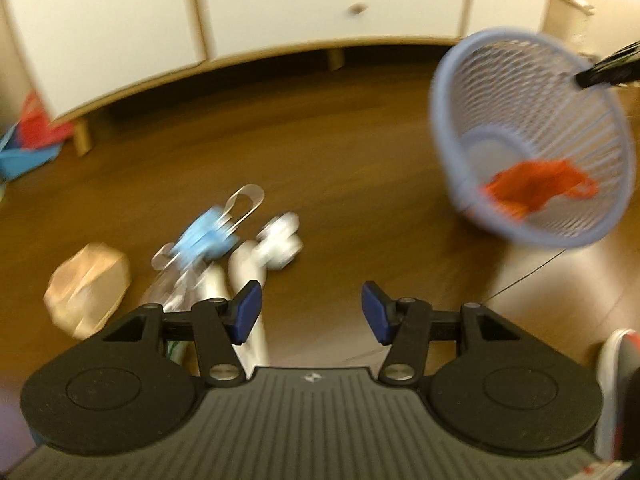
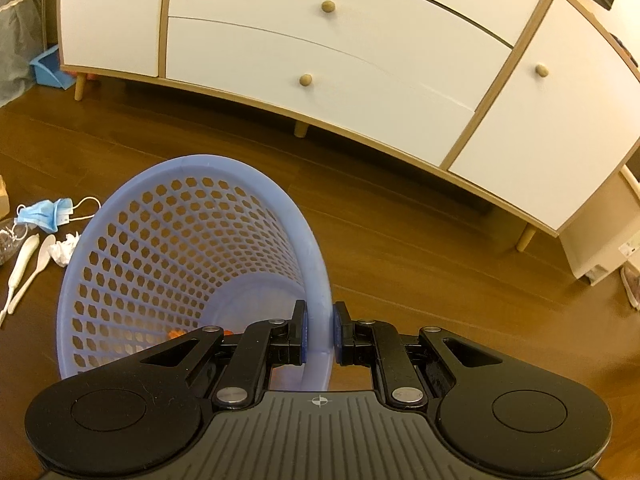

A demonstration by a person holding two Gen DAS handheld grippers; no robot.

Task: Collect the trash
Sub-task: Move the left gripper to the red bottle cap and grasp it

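Blue mesh basket (image 2: 192, 264) held tilted off the wooden floor (image 2: 400, 240), with litter waiting to the left.

The right gripper (image 2: 319, 334) pinches the basket's rim between its pads; an orange scrap (image 1: 536, 188) already lies inside. The left gripper (image 1: 312, 312) hangs with fingers spread and empty above the pile: a blue face mask (image 1: 208, 236), crumpled white paper (image 1: 280, 246), white plastic spoons (image 2: 24, 264) and a tan wad (image 1: 88, 292). The picking step seems in hand; next, the left gripper likely needs to drop onto one piece, close, and carry it to the basket's mouth.
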